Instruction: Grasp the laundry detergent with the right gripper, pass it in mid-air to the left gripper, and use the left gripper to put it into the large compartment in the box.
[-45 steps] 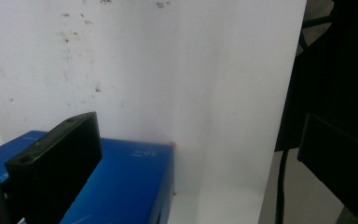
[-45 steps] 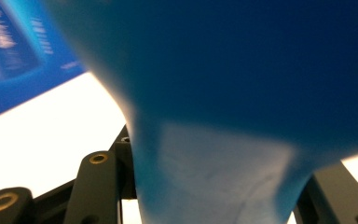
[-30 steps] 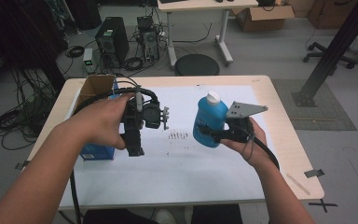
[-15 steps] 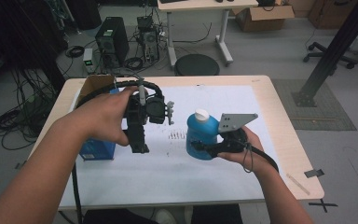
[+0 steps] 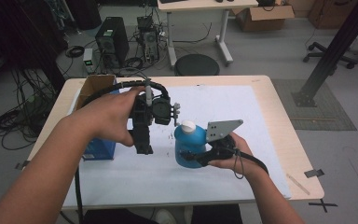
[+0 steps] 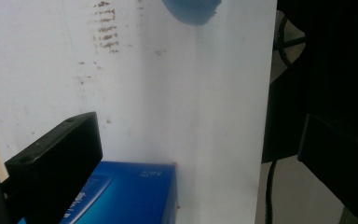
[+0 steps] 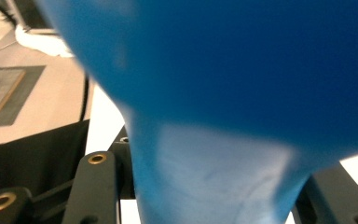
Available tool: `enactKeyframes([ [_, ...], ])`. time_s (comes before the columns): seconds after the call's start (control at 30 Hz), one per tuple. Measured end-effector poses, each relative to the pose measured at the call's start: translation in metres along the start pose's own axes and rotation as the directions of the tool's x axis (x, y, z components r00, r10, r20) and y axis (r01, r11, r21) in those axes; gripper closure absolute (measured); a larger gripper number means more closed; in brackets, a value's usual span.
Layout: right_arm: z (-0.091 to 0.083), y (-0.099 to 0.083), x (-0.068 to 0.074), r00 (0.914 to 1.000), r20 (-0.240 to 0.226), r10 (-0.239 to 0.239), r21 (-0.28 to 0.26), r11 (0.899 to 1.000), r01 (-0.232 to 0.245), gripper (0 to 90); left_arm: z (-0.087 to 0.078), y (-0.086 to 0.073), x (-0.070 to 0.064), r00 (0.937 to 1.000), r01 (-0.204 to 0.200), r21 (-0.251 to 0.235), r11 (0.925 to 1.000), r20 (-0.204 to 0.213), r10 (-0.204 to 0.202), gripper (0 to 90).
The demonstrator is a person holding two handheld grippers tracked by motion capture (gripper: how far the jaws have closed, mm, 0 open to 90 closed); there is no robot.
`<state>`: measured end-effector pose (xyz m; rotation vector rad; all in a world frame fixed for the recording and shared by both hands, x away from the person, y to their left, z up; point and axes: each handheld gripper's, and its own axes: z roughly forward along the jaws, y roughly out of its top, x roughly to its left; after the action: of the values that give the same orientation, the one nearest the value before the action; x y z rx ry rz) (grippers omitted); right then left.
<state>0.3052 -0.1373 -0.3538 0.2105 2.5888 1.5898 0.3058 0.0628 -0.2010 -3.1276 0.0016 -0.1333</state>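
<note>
A blue bottle with a white cap stands upright near the middle of the white sheet. My right gripper is shut on its lower body, and in the right gripper view the bottle sits close up between the black jaws. Whether its base touches the sheet is unclear. My left gripper hangs just left of the bottle, pointing down at the sheet, open with nothing in it. From the left gripper I see the bottle at the top edge.
A blue carton lies on the sheet under my left forearm, also as the blue carton below the left jaw. An open cardboard box sits at the table's far left corner. Computers, cables and a stool stand on the floor beyond the table.
My right gripper brought the bottle left, nearer and lower, close beside the left gripper. The left gripper shifted slightly right.
</note>
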Motion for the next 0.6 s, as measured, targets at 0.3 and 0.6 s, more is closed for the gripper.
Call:
enactKeyframes([
  [0.3, 0.016, 0.0, 0.002, 0.9983, -0.054, -0.02, -0.003, 1.0, 0.02, 46.0, 0.003, 0.008, -0.001, 0.9998, -0.014, 0.001, 0.9999, 0.013, 0.014, 0.2],
  [0.6, 0.031, 0.005, 0.004, 0.9966, -0.074, -0.037, -0.02, 0.999, 0.036, 45.9, 0.008, 0.014, -0.002, 0.9995, -0.024, 0.005, 0.9997, 0.022, 0.024, 0.2],
])
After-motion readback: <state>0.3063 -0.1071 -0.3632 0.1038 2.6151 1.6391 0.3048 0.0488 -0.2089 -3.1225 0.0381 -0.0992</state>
